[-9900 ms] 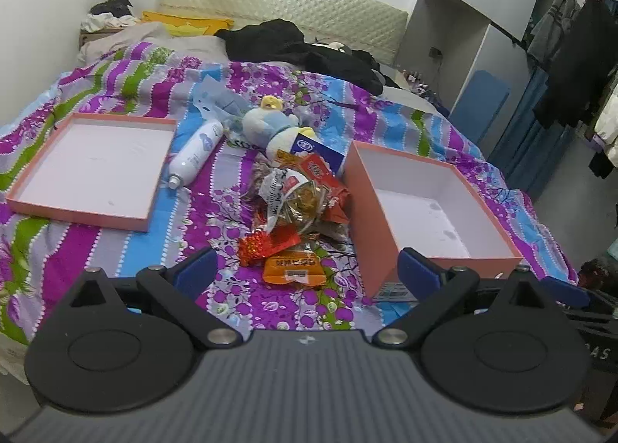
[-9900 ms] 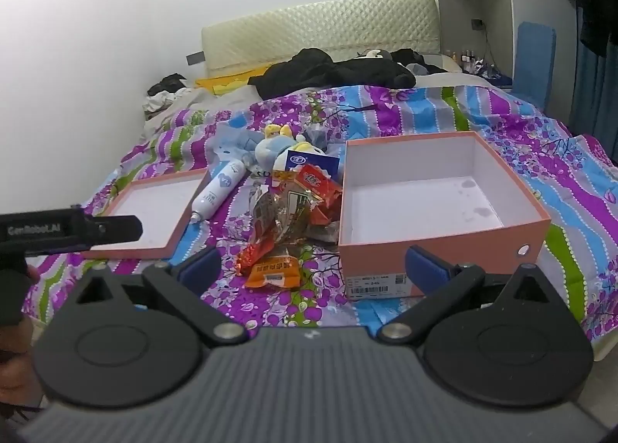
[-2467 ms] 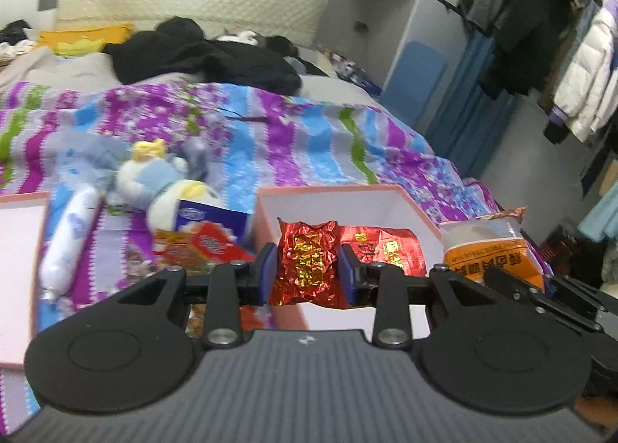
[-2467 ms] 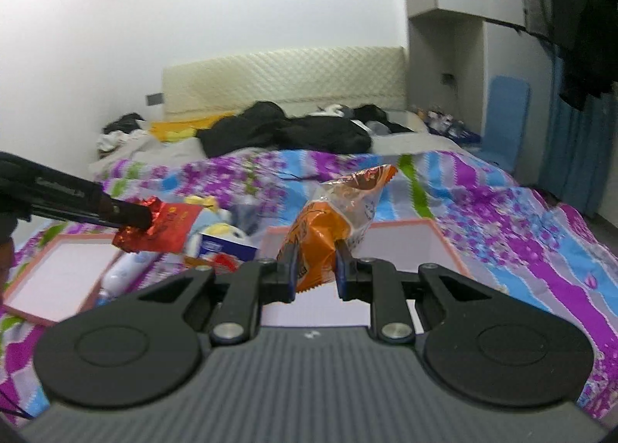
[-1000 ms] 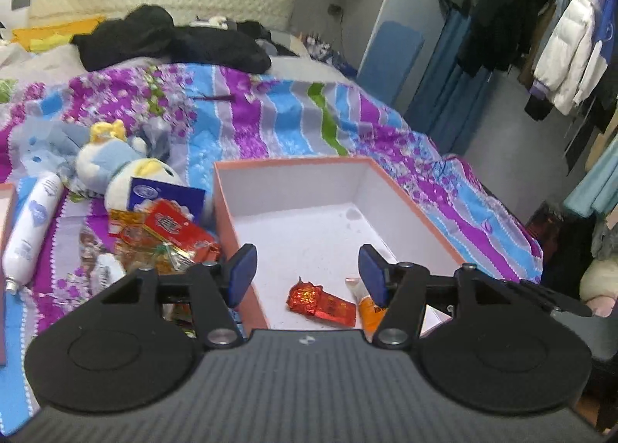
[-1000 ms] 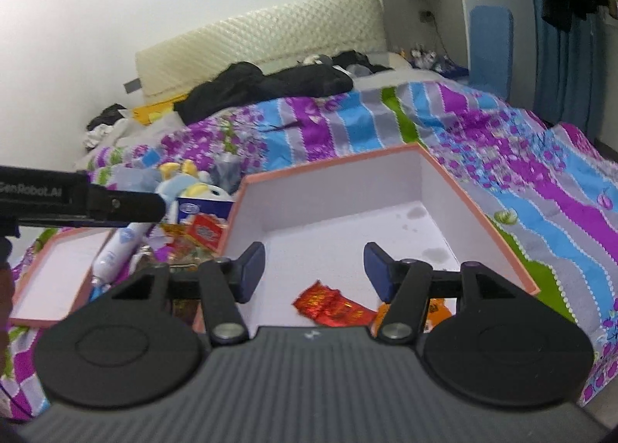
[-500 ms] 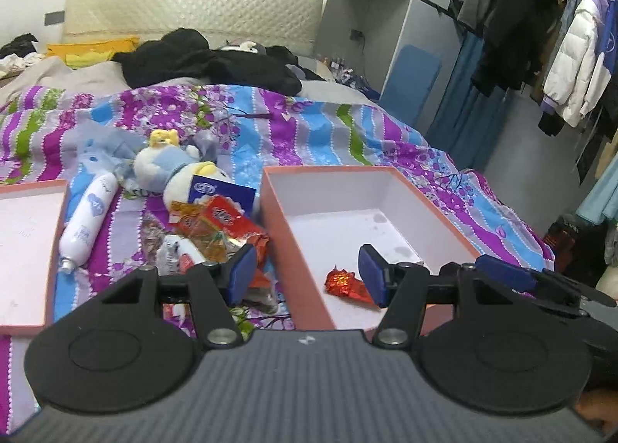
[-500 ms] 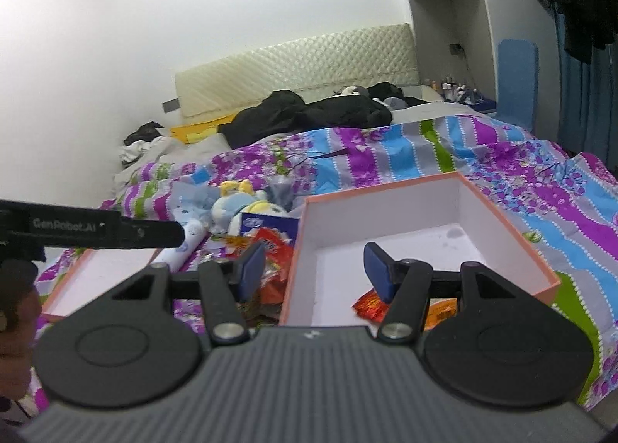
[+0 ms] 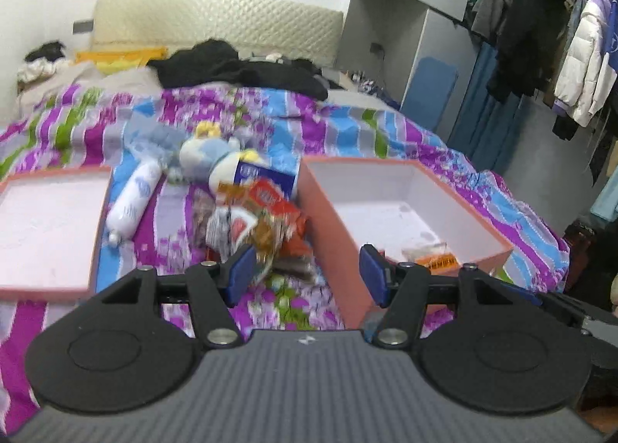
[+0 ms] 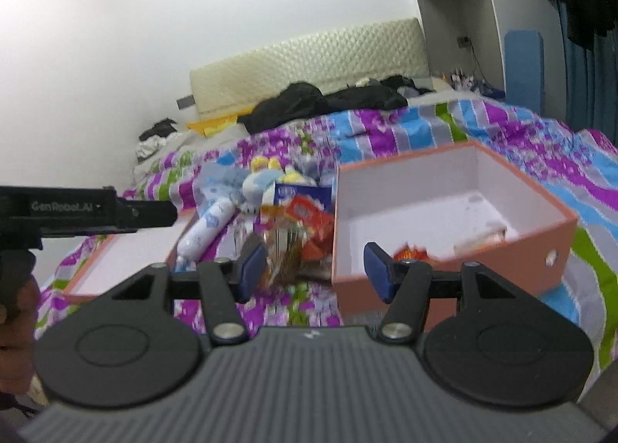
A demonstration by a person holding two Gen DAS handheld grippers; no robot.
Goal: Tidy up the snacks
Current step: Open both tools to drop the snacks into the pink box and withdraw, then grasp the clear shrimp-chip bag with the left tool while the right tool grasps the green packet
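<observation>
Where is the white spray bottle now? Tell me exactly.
The white spray bottle lies on the bedspread between the shallow box lid on its left and the snack pile on its right, just before the plush toy.

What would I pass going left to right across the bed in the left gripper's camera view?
Shallow box lid → white bottle → snack pile → deep box, which holds an orange packet.
</observation>
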